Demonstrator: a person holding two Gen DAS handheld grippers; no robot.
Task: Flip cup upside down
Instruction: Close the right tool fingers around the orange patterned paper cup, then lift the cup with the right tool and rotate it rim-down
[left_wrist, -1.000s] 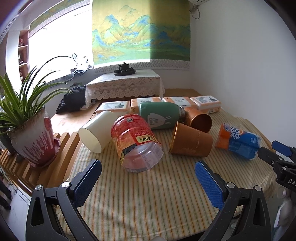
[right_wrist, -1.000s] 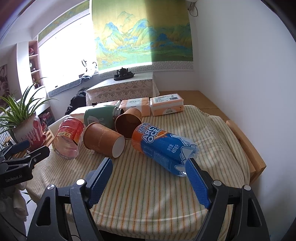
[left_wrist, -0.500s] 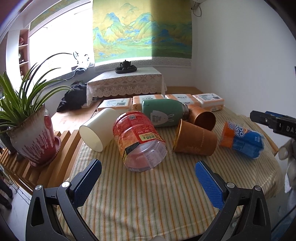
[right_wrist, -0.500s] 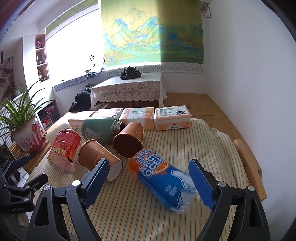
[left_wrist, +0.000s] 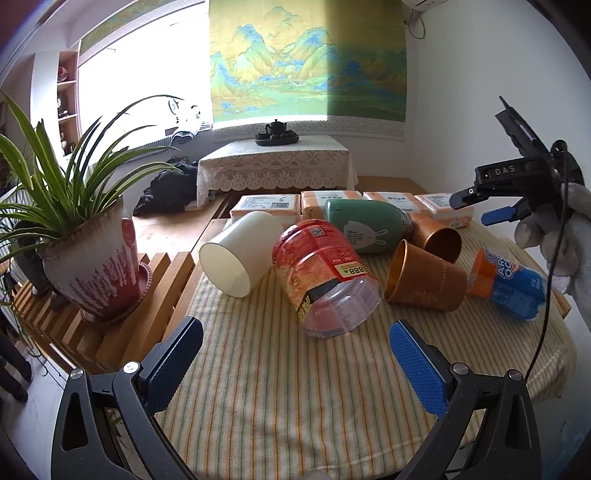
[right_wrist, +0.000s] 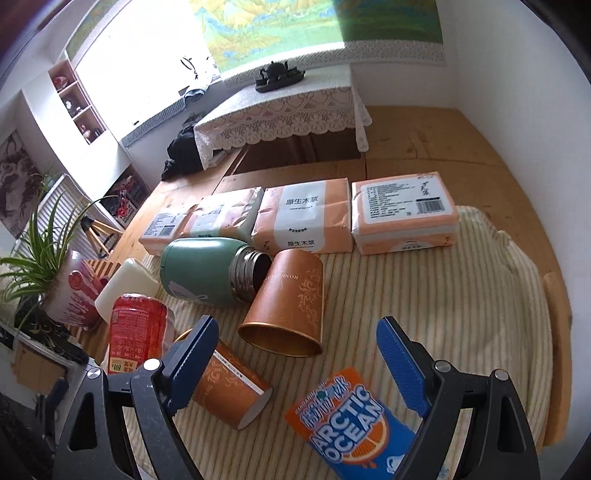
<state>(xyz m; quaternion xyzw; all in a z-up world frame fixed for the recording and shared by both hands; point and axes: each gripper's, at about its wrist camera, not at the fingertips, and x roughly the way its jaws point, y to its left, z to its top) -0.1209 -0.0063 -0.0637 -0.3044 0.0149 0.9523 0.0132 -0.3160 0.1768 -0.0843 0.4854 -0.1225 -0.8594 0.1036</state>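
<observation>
While nothing is gripped yet, counts as barely started: no cup flipped, every cup lying on its side on the striped tabletop (left_wrist: 280, 373).

Three cups on view. White cup (left_wrist: 236, 254) at the left of the clutter, mouth facing the camera, touching the red jar (left_wrist: 325, 273). Near brown cup (left_wrist: 424, 277) on its side just right of the jar, mouth toward the jar. Far brown cup (right_wrist: 288, 302) also on its side, base end against the steel neck of the green flask (right_wrist: 207, 269), mouth toward the right camera. Cannot tell from the task line which cup is meant; judging by aim, probably one of the brown ones.

Left: grip, lift, rotate mouth-down, set on the cloth. All of it outstanding.

Left tool (left_wrist: 295, 363) spread wide, blue pads well apart, holds nothing, touches nothing, hovers over bare cloth short of the jar. Right tool (right_wrist: 295, 360) likewise spread wide, empty, raised above the tabletop and looking down; far brown cup's mouth sits between the fingers in view but no contact visible. Near brown cup (right_wrist: 229, 384) partly hidden behind the right tool's left finger. Blue-orange drink pouch (right_wrist: 347, 417) lies just below, near the right finger, not touched. Tissue packs (right_wrist: 303, 218) in a row at the back edge, plant pot (left_wrist: 92, 258) off to the left on slats.
</observation>
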